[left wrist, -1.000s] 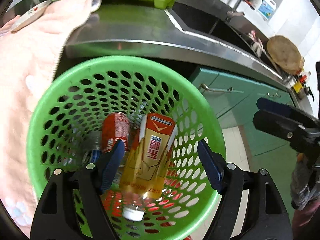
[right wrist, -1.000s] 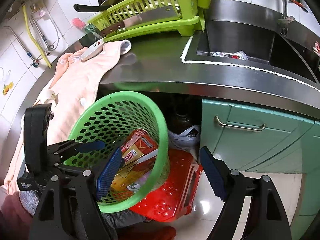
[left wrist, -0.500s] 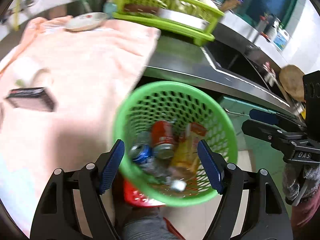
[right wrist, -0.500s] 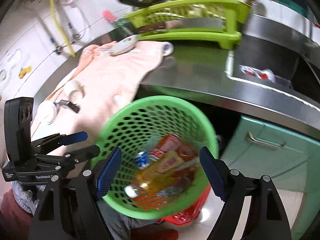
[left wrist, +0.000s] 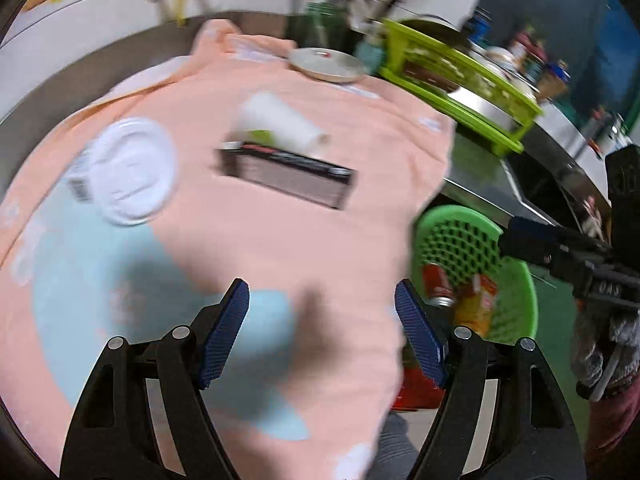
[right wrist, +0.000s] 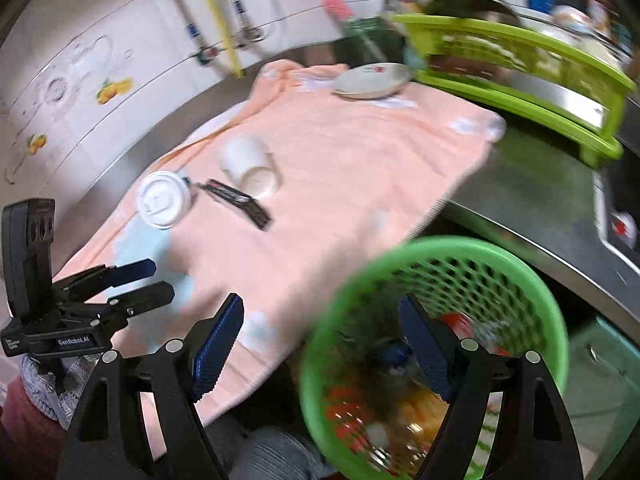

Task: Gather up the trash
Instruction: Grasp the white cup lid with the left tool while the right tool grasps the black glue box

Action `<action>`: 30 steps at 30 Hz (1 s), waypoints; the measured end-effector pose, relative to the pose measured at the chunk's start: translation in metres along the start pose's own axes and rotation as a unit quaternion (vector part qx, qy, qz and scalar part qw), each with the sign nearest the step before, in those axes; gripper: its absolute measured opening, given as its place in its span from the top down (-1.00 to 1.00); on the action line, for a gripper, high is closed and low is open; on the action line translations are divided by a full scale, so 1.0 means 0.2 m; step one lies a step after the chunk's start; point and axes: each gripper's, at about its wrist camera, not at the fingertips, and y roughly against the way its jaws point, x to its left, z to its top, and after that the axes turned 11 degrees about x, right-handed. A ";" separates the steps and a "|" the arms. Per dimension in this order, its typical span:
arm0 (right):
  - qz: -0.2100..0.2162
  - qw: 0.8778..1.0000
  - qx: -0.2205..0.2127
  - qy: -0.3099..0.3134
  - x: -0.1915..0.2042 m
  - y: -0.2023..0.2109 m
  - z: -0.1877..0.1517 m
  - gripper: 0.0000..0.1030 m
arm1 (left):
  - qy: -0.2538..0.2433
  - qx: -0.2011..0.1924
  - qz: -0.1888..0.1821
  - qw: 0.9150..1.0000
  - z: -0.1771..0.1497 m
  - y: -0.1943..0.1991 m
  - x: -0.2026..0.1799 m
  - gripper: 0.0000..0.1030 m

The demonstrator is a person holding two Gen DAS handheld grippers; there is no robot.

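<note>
A green perforated basket [left wrist: 516,276] [right wrist: 520,276] stands below the counter edge and holds a red can [left wrist: 437,284], an orange drink bottle [left wrist: 476,304] and other trash. On the pink towel [left wrist: 280,216] [right wrist: 340,184] lie a white cup with a lid [left wrist: 128,170] [right wrist: 164,200], a white cup on its side [left wrist: 280,122] [right wrist: 250,164] and a dark flat package [left wrist: 286,172] [right wrist: 240,200]. My left gripper [left wrist: 322,328] is open and empty above the towel's near part; it also shows in the right wrist view [right wrist: 138,280]. My right gripper [right wrist: 320,344] is open and empty over the basket's left rim.
A green dish rack [left wrist: 456,76] [right wrist: 528,64] stands at the back of the steel counter [right wrist: 532,184]. A white plate [left wrist: 326,64] [right wrist: 372,78] lies on the towel's far edge. A sink [right wrist: 624,216] is at the right. A red item [left wrist: 416,388] lies under the basket.
Both grippers have swung up and left, away from the basket and toward the towel. The cups and the dark package have come into full view. Both stay open and empty.
</note>
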 end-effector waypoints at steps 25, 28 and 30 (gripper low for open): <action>-0.001 0.994 0.031 0.103 0.31 -0.64 0.51 -0.50 | 0.093 -0.057 0.097 0.989 0.26 0.08 0.60 -0.42; -0.004 0.994 0.034 0.108 0.31 -0.66 0.51 -0.50 | 0.083 -0.057 0.110 0.989 0.30 0.05 0.62 -0.42; -0.003 0.993 0.036 0.111 0.30 -0.67 0.51 -0.50 | 0.070 -0.062 0.129 0.987 0.32 0.03 0.61 -0.42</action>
